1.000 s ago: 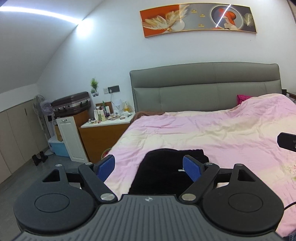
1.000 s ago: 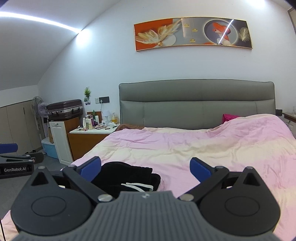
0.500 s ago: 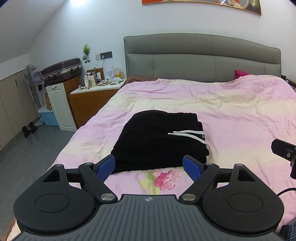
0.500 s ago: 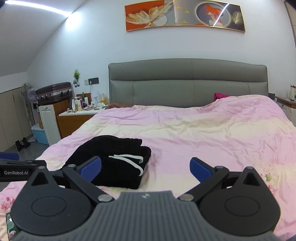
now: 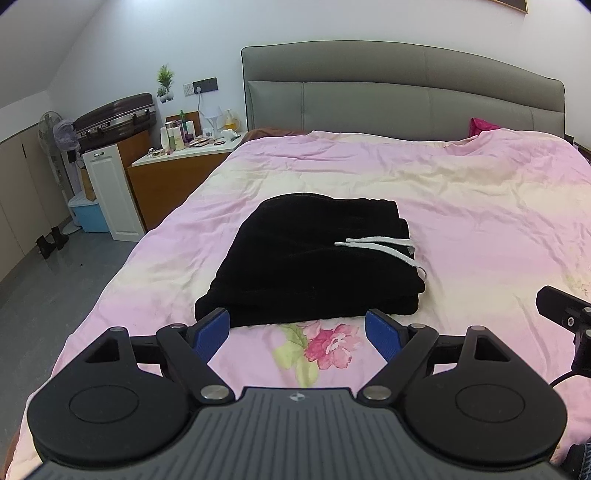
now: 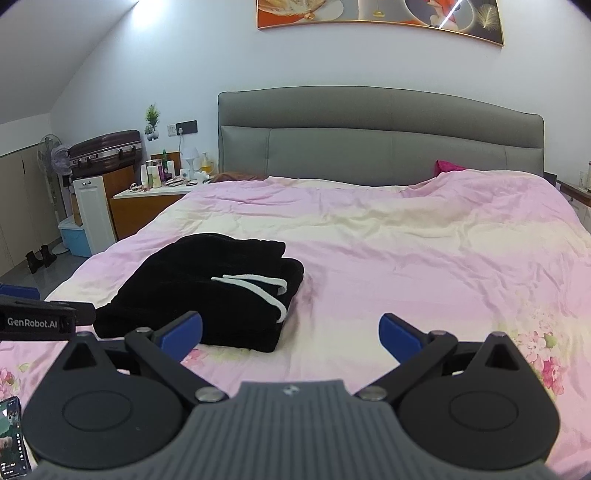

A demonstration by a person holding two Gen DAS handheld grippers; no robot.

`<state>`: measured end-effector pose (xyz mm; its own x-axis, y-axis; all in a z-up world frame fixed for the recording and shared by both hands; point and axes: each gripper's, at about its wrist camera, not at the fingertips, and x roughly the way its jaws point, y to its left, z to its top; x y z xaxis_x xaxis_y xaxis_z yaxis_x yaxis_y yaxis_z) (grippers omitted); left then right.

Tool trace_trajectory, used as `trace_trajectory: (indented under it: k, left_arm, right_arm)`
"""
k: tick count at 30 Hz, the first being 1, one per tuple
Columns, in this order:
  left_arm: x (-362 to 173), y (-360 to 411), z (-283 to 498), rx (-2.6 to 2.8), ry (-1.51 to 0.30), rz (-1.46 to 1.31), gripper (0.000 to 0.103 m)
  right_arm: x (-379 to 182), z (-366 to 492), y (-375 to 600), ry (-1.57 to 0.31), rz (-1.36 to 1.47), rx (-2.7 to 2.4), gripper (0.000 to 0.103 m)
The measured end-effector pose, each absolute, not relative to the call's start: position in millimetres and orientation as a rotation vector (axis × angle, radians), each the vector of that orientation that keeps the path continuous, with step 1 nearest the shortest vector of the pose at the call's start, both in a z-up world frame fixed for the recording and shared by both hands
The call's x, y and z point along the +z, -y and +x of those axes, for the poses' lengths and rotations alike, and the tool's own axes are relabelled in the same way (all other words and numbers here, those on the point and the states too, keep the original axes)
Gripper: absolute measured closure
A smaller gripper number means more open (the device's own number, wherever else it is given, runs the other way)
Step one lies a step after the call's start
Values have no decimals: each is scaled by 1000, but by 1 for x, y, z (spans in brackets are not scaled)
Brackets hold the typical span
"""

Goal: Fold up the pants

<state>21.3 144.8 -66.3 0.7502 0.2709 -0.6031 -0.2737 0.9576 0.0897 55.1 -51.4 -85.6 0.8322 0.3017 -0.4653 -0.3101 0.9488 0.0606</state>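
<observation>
blue pads tip the left gripper (image 5: pixel 297 330), whose two fingers stand wide apart with nothing between them but the pink quilt (image 5: pixel 480 229) and a printed pink flower (image 5: pixel 330 345) just below. the right gripper (image 6: pixel 291 332) is likewise spread wide and holds nothing; its left blue pad overlaps the near edge of the pants in that view, though whether it touches them cannot be told. at the left edge of the right wrist view the side of the other gripper shows, lettered "genrobot.ai", and a phone (image 6: pixel 13 435) with a lit screen lies at the bottom left corner. just beyond both grippers the black pants (image 5: pixel 314 258) lie folded into a thick, roughly rectangular stack on the near left part of the bed, apart from both sets of fingers as far as can be seen. a white drawstring (image 5: pixel 384 249) trails across the top of the stack toward its right edge. past the pants the quilt runs in wrinkled pink and cream bands up to a grey padded headboard (image 5: pixel 406 92), with a magenta cushion (image 5: pixel 482 125) peeking out at the right. left of the bed stands a wooden nightstand (image 5: pixel 173 184) crowded with bottles, then a white cabinet (image 5: pixel 112 195), a dark suitcase (image 5: pixel 114 116) and a standing fan (image 5: pixel 53 129). high on the wall hangs an orange and grey painting (image 6: pixel 380 14).
</observation>
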Motion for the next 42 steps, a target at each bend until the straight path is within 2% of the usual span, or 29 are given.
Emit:
trace_trajectory:
  k: [42]
  left_arm:
    - [-53,-136,16,289,-635,30,6]
  right_arm:
    - [-72,35,64,-456,19,342,5]
